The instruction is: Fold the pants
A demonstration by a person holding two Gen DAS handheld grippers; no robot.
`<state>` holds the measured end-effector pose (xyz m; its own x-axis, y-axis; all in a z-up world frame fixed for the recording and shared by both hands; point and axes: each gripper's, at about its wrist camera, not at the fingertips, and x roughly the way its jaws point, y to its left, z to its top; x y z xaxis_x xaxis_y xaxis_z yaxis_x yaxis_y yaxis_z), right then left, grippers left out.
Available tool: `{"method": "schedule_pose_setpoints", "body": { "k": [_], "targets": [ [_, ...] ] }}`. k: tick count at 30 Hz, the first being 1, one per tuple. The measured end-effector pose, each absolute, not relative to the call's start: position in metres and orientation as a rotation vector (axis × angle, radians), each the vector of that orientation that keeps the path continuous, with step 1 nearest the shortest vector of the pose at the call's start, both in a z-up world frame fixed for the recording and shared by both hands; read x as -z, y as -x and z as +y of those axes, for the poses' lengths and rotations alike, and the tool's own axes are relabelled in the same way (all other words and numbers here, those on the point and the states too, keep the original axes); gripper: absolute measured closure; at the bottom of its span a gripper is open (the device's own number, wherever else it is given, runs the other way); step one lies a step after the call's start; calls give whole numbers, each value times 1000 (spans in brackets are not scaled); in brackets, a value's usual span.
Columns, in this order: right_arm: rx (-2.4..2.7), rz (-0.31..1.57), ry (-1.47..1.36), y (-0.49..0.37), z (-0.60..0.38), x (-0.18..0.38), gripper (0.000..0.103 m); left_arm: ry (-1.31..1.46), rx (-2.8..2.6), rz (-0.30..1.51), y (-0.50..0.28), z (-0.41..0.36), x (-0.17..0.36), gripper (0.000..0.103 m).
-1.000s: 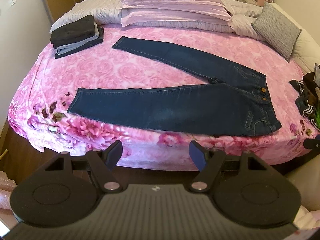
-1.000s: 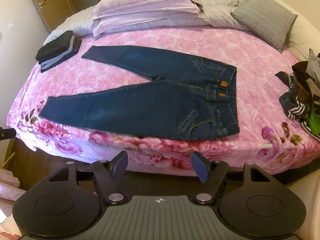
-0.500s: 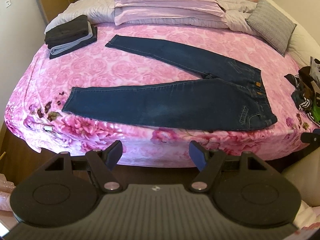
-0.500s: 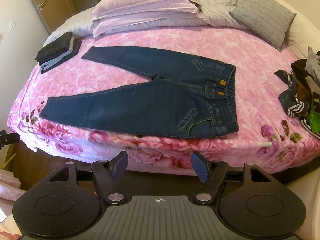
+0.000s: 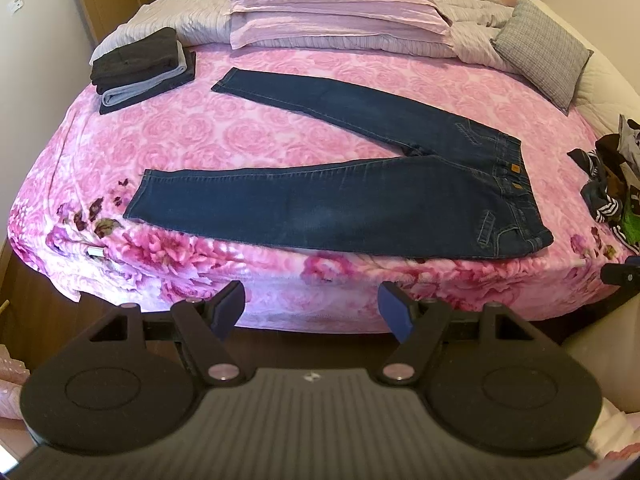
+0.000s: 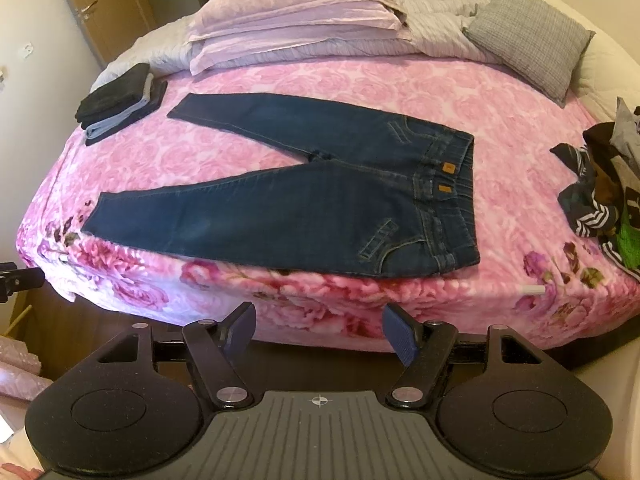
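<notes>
Dark blue jeans point(image 5: 340, 200) point(image 6: 320, 204) lie flat on the pink floral bedspread point(image 5: 180, 132) point(image 6: 520, 128). The waistband points right and the two legs spread apart toward the left. My left gripper point(image 5: 312, 306) hovers open in front of the bed's near edge, below the near leg, touching nothing. Over at the same edge my right gripper point(image 6: 318, 326) is open too, below the hip and near leg, with nothing between its fingers.
A stack of folded dark clothes point(image 5: 140, 68) point(image 6: 120, 100) sits at the bed's far left. Pillows point(image 5: 340, 12) and a grey cushion point(image 6: 528, 36) line the head. A heap of loose clothes point(image 6: 604, 196) lies at the right edge. A door point(image 6: 104, 12) stands at far left.
Both views have shifted slightly: the jeans and bed sit a little higher in the left wrist view and lower in the right. Both grippers stay open; the jeans have not moved.
</notes>
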<state>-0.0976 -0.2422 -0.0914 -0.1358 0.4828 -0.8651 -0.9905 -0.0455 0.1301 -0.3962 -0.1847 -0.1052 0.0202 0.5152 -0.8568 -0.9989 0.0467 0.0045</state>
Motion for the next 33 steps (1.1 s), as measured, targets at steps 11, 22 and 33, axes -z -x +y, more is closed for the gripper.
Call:
{"method": "schedule_pose_setpoints", "body": {
  "k": [11,22,33],
  "targets": [
    [-1539,895,760,99,-243,88,36,773,-1395,812,398,-190,103,33],
    [-1562,897,758,98,-242,90,36,776,-1414,807,393,-191,100,33],
    [-1546,942,723,91,-221,97,36,766,-1400,830,395,-160,105,32]
  ]
}}
